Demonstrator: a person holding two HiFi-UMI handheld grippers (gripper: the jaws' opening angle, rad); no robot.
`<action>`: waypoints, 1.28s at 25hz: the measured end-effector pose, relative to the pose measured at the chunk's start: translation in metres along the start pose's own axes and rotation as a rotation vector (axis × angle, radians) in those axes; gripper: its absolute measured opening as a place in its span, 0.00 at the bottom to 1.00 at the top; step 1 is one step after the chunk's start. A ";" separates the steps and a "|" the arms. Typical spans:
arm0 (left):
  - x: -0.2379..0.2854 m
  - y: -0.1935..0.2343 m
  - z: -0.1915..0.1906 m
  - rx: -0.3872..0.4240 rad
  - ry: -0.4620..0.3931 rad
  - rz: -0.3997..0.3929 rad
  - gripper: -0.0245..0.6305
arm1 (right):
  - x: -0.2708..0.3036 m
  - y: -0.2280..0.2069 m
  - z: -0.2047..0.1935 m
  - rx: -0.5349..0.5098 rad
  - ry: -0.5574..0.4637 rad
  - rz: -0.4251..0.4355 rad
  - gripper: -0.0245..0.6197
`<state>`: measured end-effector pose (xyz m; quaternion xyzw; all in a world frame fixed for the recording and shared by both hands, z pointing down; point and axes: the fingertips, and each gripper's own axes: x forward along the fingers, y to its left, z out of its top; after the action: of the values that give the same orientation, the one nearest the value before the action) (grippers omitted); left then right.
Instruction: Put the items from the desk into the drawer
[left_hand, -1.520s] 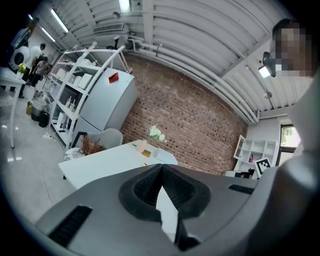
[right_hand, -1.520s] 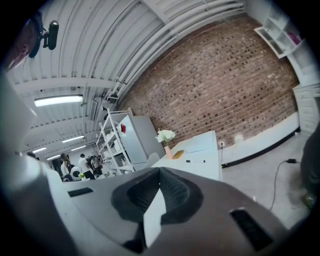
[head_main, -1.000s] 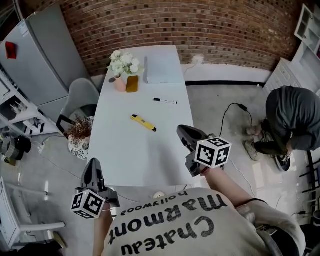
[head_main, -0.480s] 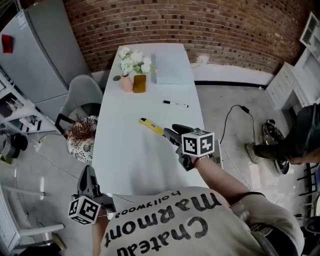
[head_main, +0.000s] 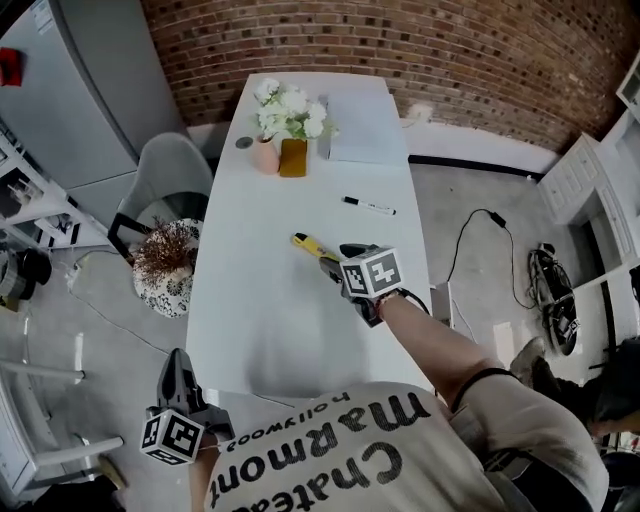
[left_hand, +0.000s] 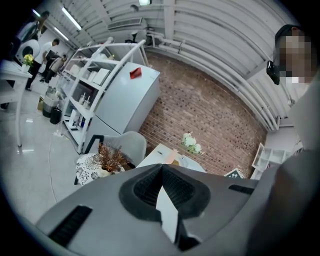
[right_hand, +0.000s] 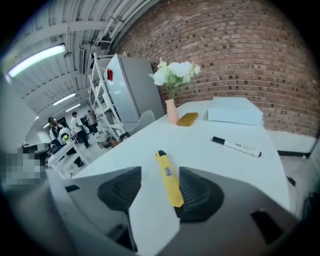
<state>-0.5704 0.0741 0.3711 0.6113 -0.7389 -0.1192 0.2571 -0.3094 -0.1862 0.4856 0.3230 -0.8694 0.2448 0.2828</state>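
Note:
A yellow utility knife (head_main: 312, 245) (right_hand: 169, 182) lies on the white desk (head_main: 260, 300). My right gripper (head_main: 338, 257) (right_hand: 159, 172) is low over the desk with the knife's near end between its jaws. The jaws have just been opening and stand wide, and the pads do not press on the knife. A black-and-white marker (head_main: 368, 206) (right_hand: 236, 146) lies farther back on the right. My left gripper (head_main: 178, 358) (left_hand: 162, 167) hangs off the desk's near left corner, its jaws together with nothing held.
At the desk's far end stand a pink vase of white flowers (head_main: 268, 152), an amber object (head_main: 293, 157) and a pale blue box (head_main: 365, 128). A grey chair (head_main: 170, 180) and a stool bearing a dried plant (head_main: 165, 270) stand left of the desk. A cable (head_main: 490, 240) runs over the floor on the right.
My right gripper moved forward and down from the desk's near edge to the yellow knife, and its jaws opened around it. The left gripper sank a little by the desk's corner.

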 end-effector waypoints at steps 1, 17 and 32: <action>-0.002 0.005 0.000 -0.003 0.000 0.010 0.04 | 0.007 -0.002 -0.003 -0.011 0.022 -0.008 0.42; -0.021 0.045 0.013 -0.015 -0.016 0.121 0.04 | 0.065 -0.022 -0.027 -0.123 0.225 -0.146 0.40; 0.003 0.018 0.010 -0.009 -0.003 0.003 0.04 | 0.027 -0.011 -0.063 0.044 0.301 -0.137 0.22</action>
<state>-0.5909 0.0734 0.3725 0.6089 -0.7397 -0.1231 0.2587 -0.2977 -0.1664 0.5509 0.3474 -0.7876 0.2893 0.4187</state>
